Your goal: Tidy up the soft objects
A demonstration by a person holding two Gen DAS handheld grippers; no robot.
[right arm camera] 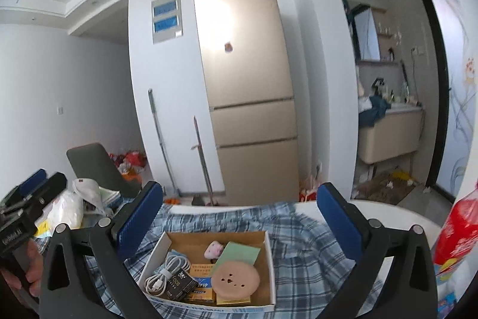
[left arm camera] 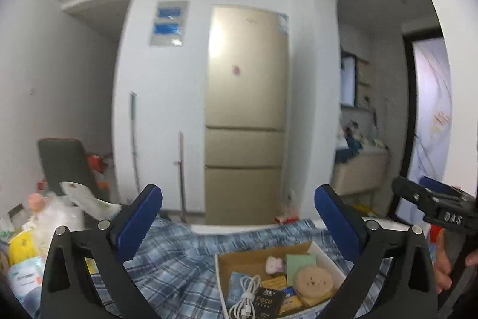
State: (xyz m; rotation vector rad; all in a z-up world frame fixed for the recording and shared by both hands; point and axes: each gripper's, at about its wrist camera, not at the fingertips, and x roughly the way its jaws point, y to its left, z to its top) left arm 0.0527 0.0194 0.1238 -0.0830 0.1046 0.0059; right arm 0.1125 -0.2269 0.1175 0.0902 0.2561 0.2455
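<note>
**Both grippers raised and empty above a plaid-covered table**

The left gripper (left arm camera: pixel 237 226) and right gripper (right arm camera: pixel 239 224) both have their jaws spread wide with nothing between the blue pads. Each points out across the room rather than down at the table.

A blue-and-white plaid cloth (right arm camera: pixel 301 256) lies rumpled over a white table (right arm camera: pixel 385 211), filling the lower middle of both views. On the cloth sits an open cardboard box (right arm camera: pixel 267 268). In it are a round tan bear-face cushion (right arm camera: pixel 234 277), a small pink plush (right arm camera: pixel 212 249), a green card (right arm camera: pixel 239 254), a coiled white cable (right arm camera: pixel 167 271) and a black packet (right arm camera: pixel 179 284).

At the left end of the table lie plastic bags (right arm camera: pixel 67 211) and packets. A red bag (right arm camera: pixel 460 232) shows at the right edge of the right wrist view.

Behind the table, a gold fridge (left arm camera: pixel 246 109) stands centre frame against a white wall. Two mop handles (right arm camera: pixel 159 139) lean to its left, and a dark chair (right arm camera: pixel 98 166) stands at lower left. On the right, an arched opening leads to a washbasin cabinet (right arm camera: pixel 388 133) with blue cloth draped on it.
</note>
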